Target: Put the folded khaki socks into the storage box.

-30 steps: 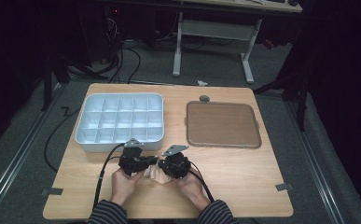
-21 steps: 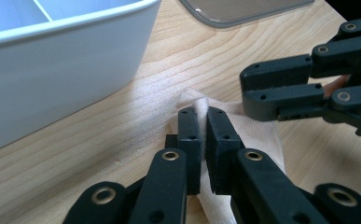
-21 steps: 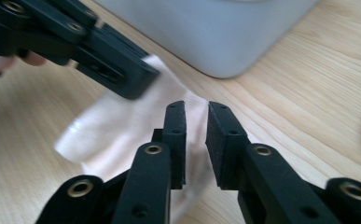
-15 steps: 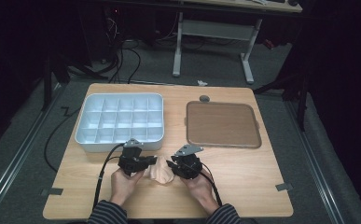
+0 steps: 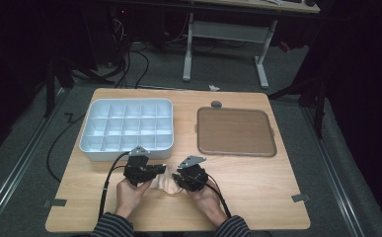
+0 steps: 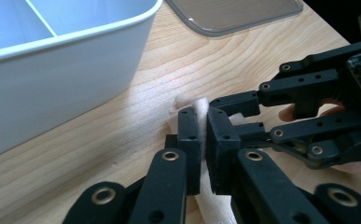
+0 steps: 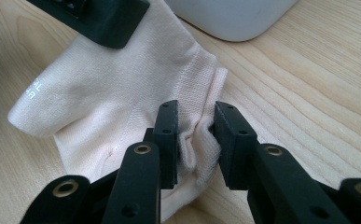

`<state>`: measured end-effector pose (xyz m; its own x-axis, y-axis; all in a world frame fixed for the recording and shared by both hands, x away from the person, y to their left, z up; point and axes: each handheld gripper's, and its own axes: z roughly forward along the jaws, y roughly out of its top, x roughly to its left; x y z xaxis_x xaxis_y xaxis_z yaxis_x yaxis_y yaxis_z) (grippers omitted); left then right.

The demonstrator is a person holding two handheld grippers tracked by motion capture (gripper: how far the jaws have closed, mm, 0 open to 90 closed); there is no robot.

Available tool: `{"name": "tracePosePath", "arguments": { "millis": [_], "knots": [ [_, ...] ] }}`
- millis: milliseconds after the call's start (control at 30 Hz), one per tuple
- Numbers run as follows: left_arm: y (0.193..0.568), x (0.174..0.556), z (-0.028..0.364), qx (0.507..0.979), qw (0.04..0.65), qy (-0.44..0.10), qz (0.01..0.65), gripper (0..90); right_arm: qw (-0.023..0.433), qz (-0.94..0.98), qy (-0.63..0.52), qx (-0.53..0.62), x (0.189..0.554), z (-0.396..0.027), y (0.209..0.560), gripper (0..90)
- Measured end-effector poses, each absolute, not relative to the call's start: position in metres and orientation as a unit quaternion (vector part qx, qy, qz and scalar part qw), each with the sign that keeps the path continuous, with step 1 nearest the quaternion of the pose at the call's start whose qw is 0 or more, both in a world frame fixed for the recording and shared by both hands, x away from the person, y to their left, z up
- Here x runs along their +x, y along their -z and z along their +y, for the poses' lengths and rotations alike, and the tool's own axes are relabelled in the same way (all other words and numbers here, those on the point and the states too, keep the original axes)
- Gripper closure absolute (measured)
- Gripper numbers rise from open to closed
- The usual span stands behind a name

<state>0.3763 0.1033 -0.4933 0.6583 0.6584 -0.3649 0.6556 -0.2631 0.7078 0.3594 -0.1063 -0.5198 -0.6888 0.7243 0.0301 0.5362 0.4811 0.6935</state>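
Pale peach sock (image 7: 108,102), bunched, wrinkled

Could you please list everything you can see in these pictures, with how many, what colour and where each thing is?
sock: one, pale cream, on the table's near middle, between the two tools
divided tray: one, white, many compartments, far left of the table
flat lid: one, brown, far right of the table
small round thing: one, grey, just beyond the lid; too small to tell what
table: one, light wood
desk frame: one, white legs, on the floor beyond the table
left tool: one, black, shut on the sock
right tool: one, black, jaws pinching a bunched fold of the sock
hands: two, in striped sleeves, at the near edge
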Motion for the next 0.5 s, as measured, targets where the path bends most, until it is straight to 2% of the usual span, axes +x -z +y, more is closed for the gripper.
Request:
{"name": "tracePosePath", "arguments": {
  "millis": [500],
  "knots": [
    [0.4877, 0.3804, 0.0943, 0.800, 0.461, 0.009, 0.385, 85.7, 0.125, 0.857, -0.350, 0.357, 0.3652, -0.0989, 0.5206, 73.2]
  ]
}}
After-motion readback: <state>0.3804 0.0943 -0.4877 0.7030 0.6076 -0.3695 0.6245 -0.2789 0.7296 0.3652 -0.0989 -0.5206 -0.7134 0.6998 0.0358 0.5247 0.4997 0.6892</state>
